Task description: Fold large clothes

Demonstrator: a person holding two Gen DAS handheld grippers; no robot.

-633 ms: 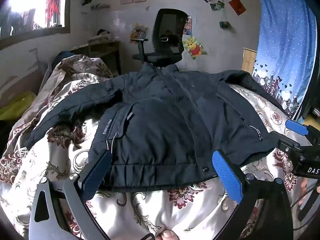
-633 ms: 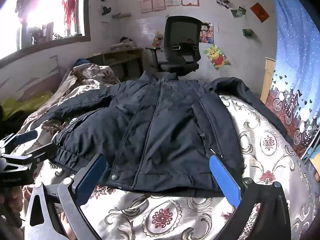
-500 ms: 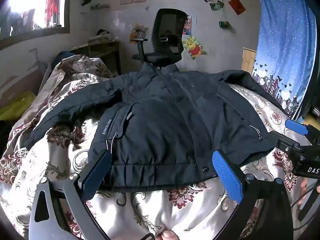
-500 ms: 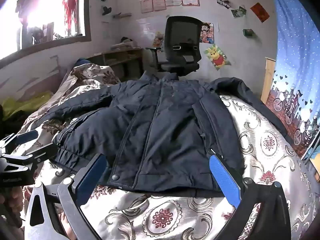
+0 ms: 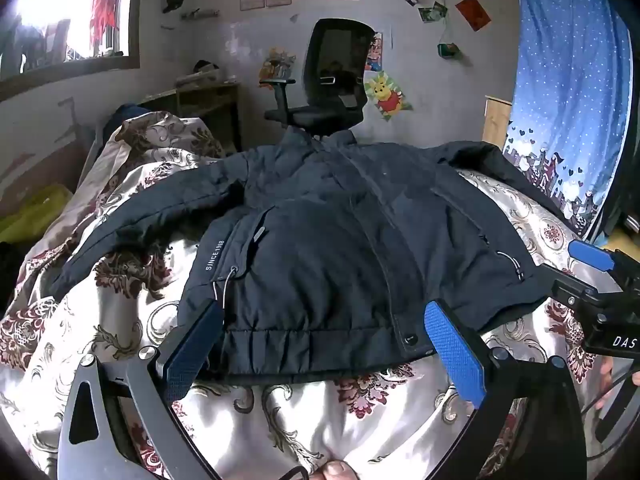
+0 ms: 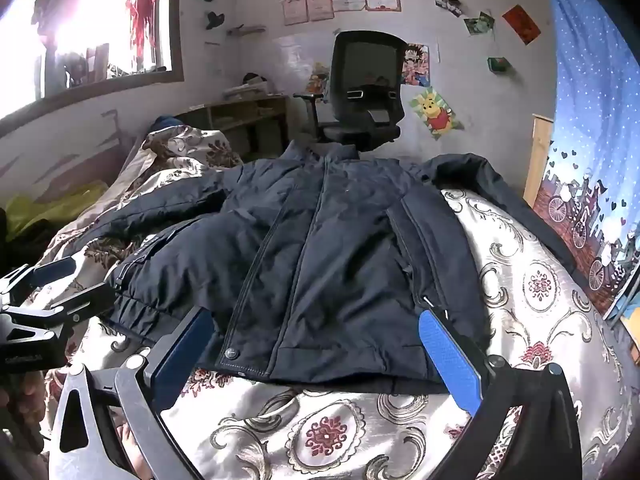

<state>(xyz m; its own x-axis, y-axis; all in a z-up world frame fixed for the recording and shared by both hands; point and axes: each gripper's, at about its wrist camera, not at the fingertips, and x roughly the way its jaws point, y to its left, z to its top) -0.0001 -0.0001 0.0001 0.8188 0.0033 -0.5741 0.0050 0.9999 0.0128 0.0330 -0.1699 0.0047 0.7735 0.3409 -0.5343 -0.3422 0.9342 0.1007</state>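
A dark navy padded jacket [image 5: 328,248] lies flat, front up, on a floral bedspread [image 5: 280,416], collar toward the far wall and both sleeves spread out to the sides. My left gripper [image 5: 320,340] hovers open just before the hem, its blue pads wide apart with nothing between them. In the right wrist view the same jacket [image 6: 332,248] fills the middle, and my right gripper [image 6: 316,344] stands open over the hem's right half, empty. Each gripper shows at the edge of the other's view.
A black office chair [image 5: 328,92] stands against the far wall behind the bed. A wooden desk [image 6: 248,120] sits left of it under a window. A blue curtain [image 5: 568,92] hangs at the right. Yellow-green fabric [image 5: 28,216] lies at the bed's left.
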